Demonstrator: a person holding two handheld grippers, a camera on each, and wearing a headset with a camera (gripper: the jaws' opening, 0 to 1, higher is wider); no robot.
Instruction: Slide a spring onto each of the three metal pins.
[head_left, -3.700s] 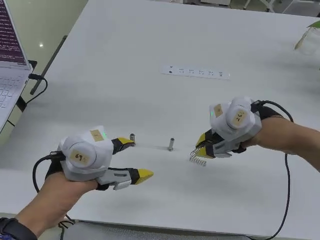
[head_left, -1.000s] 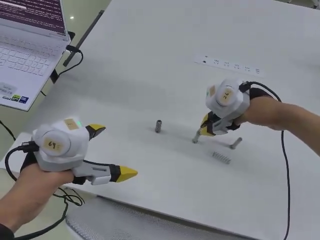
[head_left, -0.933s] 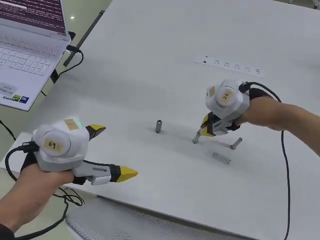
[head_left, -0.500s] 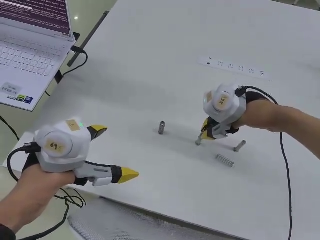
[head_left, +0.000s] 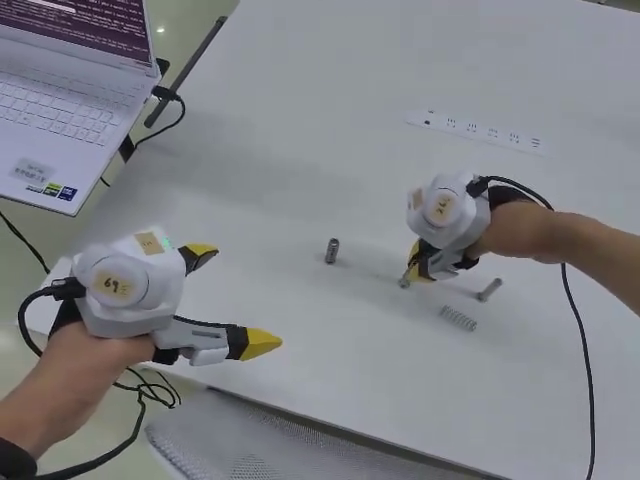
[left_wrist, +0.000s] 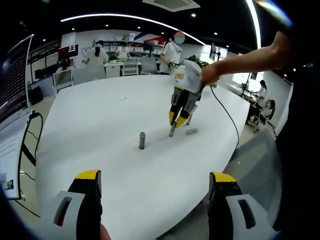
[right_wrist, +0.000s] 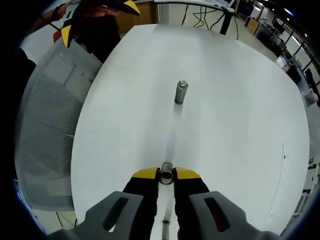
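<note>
My right claw pinches a spring onto the middle pin; one pin already wears its spring, a bare pin and loose spring wait on the table, left claw spread.

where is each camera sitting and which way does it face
Head view: on the person's head, facing forward and down at the table; left hand holds the left gripper, right hand the right gripper.
Left gripper view: on the left gripper, facing along its open jaws to the finished pin and the right gripper; the right forearm shows.
Right gripper view: on the right gripper, jaws shut on a spring, facing back toward the left gripper.
Shared: both gripper views show the finished pin, from opposite sides.
</note>
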